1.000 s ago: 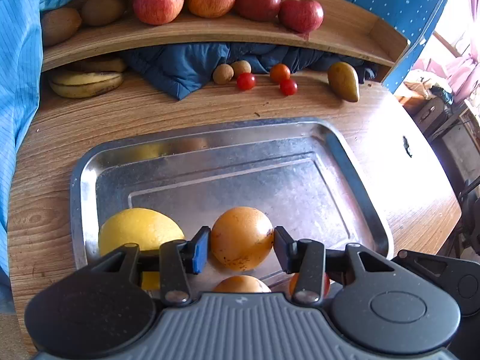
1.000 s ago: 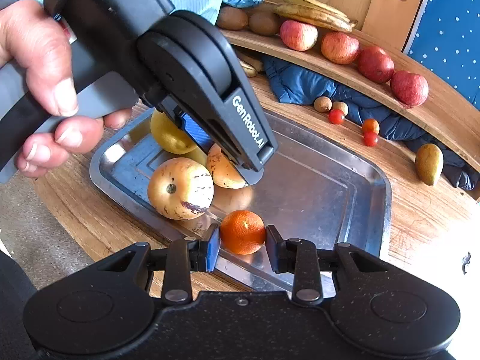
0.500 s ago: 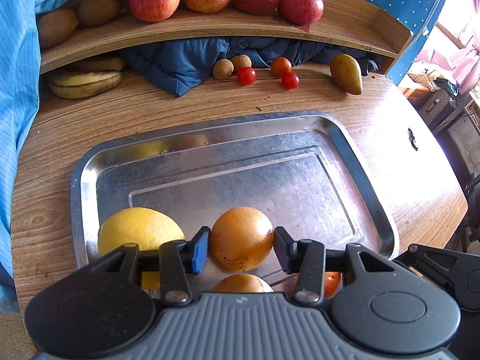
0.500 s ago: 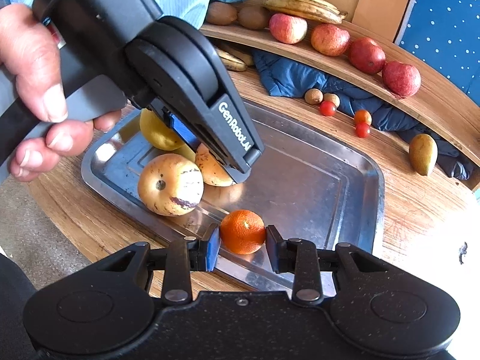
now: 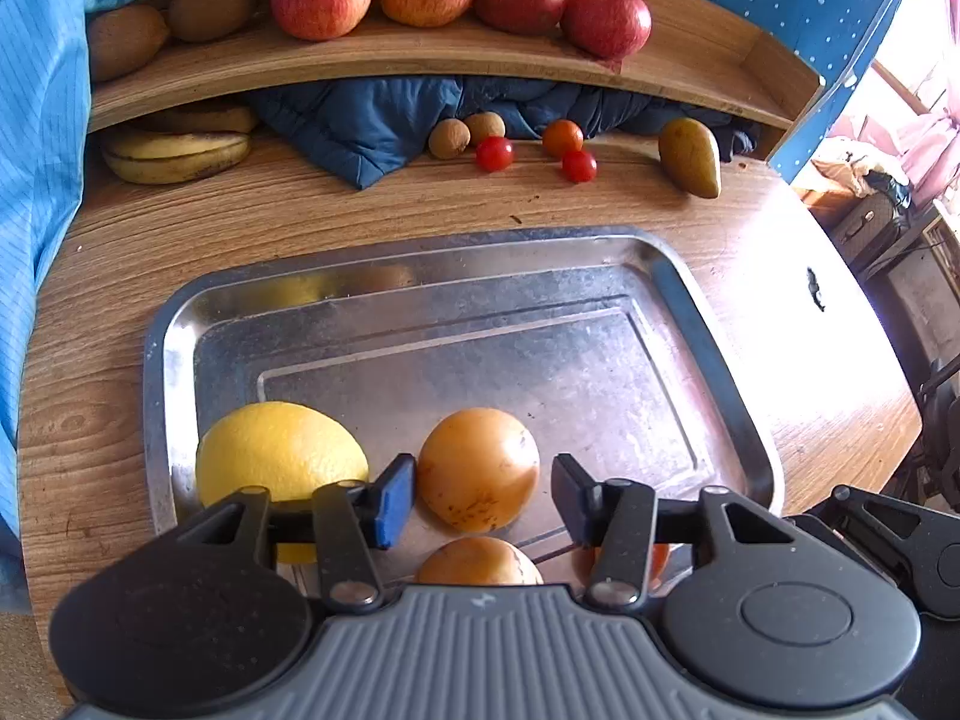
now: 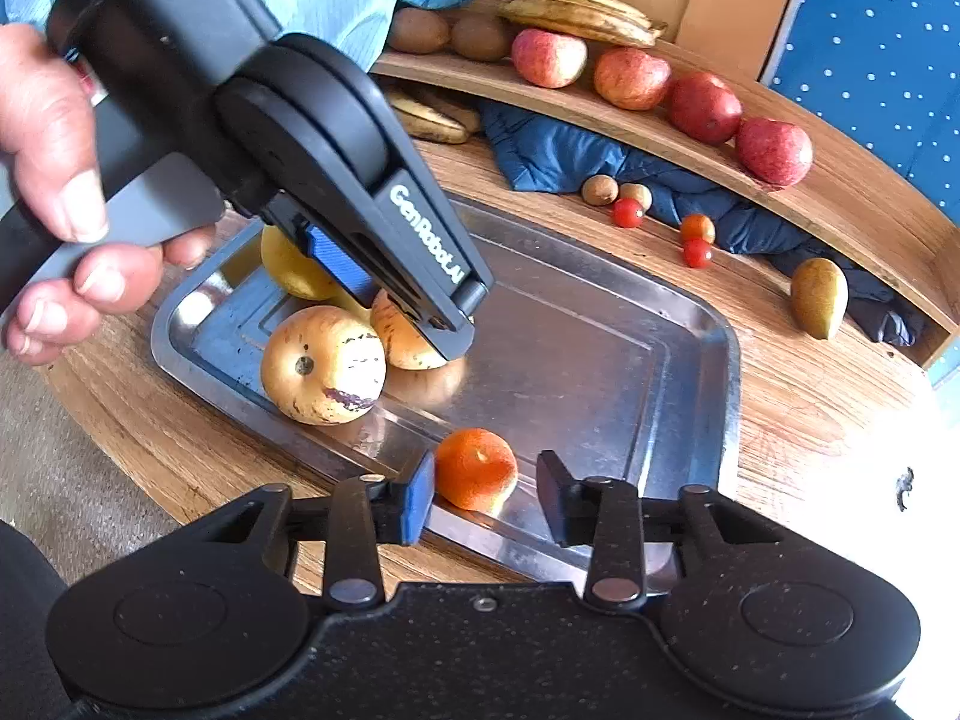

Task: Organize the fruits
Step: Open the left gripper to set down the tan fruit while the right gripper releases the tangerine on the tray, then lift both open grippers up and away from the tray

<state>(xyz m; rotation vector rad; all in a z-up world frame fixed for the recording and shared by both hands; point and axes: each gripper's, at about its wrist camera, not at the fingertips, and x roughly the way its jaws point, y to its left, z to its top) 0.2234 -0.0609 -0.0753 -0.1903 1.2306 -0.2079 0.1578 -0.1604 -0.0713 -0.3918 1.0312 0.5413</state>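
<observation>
L tongs (image 5: 483, 501) sitting spread w/ gaps either side of a pale orange fruit (image 5: 478, 468) in the metal tray (image 5: 420, 276). R tongs (image 6: 485, 495) spread round a tangerine (image 6: 476, 468) lying at tray's near edge on the table (image 6: 798, 384).
</observation>
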